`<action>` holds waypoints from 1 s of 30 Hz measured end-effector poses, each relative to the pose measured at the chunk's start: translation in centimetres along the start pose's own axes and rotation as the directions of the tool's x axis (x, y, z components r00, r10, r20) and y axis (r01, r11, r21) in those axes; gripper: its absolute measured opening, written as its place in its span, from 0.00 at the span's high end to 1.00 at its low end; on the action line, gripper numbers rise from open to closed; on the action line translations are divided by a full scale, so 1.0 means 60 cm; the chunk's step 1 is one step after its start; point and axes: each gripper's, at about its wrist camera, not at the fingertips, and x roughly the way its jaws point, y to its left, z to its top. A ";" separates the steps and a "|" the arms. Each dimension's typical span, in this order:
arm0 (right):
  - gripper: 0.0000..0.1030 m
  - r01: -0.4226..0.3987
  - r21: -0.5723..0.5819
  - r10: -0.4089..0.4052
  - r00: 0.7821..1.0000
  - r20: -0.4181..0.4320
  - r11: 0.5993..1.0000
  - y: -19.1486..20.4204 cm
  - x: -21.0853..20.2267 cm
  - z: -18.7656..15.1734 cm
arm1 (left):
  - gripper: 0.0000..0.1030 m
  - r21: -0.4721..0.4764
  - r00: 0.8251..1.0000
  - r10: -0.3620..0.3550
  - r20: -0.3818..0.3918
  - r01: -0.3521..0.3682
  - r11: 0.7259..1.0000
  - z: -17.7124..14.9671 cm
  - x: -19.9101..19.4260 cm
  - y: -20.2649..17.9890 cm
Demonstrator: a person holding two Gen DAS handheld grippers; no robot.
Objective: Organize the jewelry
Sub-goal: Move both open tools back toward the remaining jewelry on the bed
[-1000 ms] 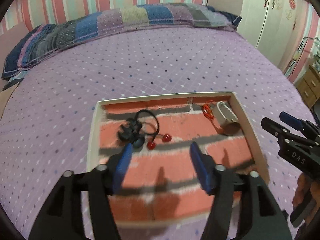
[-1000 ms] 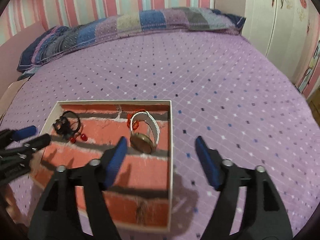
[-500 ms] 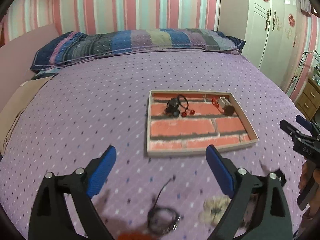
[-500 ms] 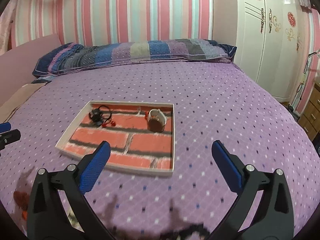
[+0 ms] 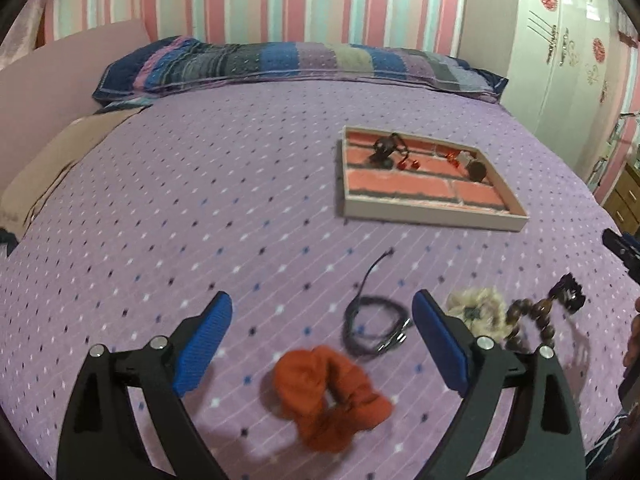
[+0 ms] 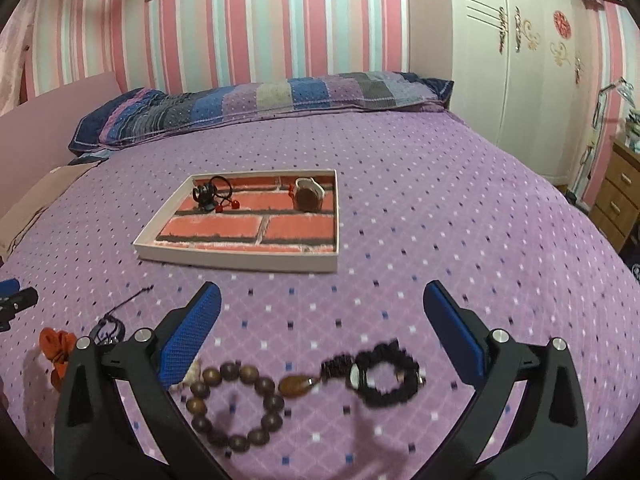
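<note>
left gripper (image 5: 322,344): black frame, blue pads, jaws wide apart, holding nothing; hangs over the near edge of the bedspread.
right gripper (image 6: 322,336): same build, jaws wide apart, nothing held; its tip shows at the right edge of the left wrist view (image 5: 620,246).
orange fabric scrunchie (image 5: 330,394): nearest item, crumpled on the purple dotted bedspread (image 5: 200,208), between the left jaws in that view; seen at far left of the right wrist view (image 6: 56,350).
dark cord bracelet (image 5: 374,328): coiled just beyond the scrunchie, loose tail running away toward the tray.
cream fluffy scrunchie (image 5: 478,312): right of the cord, partly behind the right pad of the left gripper.
brown wooden bead bracelet (image 6: 236,406): closed loop flat on the bedspread, amber oval bead at its right end; long axis left-right in the right wrist view.
black ruffled hair tie (image 6: 386,378): touching the amber bead end, so beads and tie make one left-right line between the right jaws.
shallow white tray with brick-print floor (image 6: 240,260): well beyond the loose items, long axis left-right, near half bare.
black hair tie with red beads (image 6: 214,196): far-left corner of tray.
white-strap watch (image 6: 308,196): far-right corner, standing on edge, brown face toward the camera.
striped pillow (image 6: 260,104): far end of the bed.
</note>
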 end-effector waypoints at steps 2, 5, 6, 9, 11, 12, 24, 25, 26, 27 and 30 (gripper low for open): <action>0.04 0.015 0.008 -0.015 1.000 0.002 1.000 -0.005 -0.009 -0.010 | 0.13 -0.016 1.000 0.005 -0.006 -0.005 1.000 -0.013 -0.002 0.014; 0.04 0.024 0.032 -0.024 1.000 0.001 0.999 -0.012 -0.021 -0.022 | 0.13 -0.042 1.000 -0.002 -0.013 0.001 0.999 -0.033 -0.008 0.031; 0.04 0.024 0.039 -0.024 1.000 0.004 0.999 -0.013 -0.025 -0.025 | 0.13 -0.048 1.000 -0.008 -0.013 0.007 0.999 -0.037 -0.009 0.035; 0.04 0.036 0.039 -0.036 0.999 0.012 0.999 -0.009 -0.033 -0.042 | 0.13 -0.067 1.000 -0.013 -0.011 0.012 0.998 -0.052 -0.009 0.045; 0.05 0.042 0.029 -0.042 0.999 0.005 0.999 0.001 -0.030 -0.058 | 0.13 -0.077 1.000 -0.020 -0.013 0.018 0.997 -0.067 -0.004 0.050; 0.04 0.043 0.024 -0.043 0.999 -0.002 0.999 0.007 -0.027 -0.067 | 0.13 -0.080 1.000 -0.021 -0.014 0.020 0.997 -0.072 0.000 0.051; 0.05 0.049 -0.086 -0.057 0.994 -0.090 0.995 0.082 0.041 -0.162 | 0.13 -0.073 0.997 -0.015 -0.079 0.009 0.997 -0.118 0.046 0.046; 0.06 0.049 -0.087 -0.057 0.994 -0.093 0.995 0.082 0.044 -0.165 | 0.13 -0.070 0.997 -0.016 -0.081 0.010 0.997 -0.119 0.047 0.044; 0.10 0.049 -0.085 -0.057 0.993 -0.100 0.995 0.081 0.049 -0.167 | 0.13 -0.068 0.997 -0.014 -0.082 0.008 0.998 -0.120 0.049 0.043; 0.14 0.047 -0.083 -0.056 0.993 -0.106 0.995 0.079 0.051 -0.169 | 0.13 -0.065 0.996 -0.012 -0.083 0.006 0.998 -0.121 0.052 0.041; 0.25 0.036 -0.077 -0.047 0.989 -0.140 0.996 0.075 0.065 -0.175 | 0.14 -0.078 0.995 -0.030 -0.097 0.022 0.997 -0.123 0.061 0.043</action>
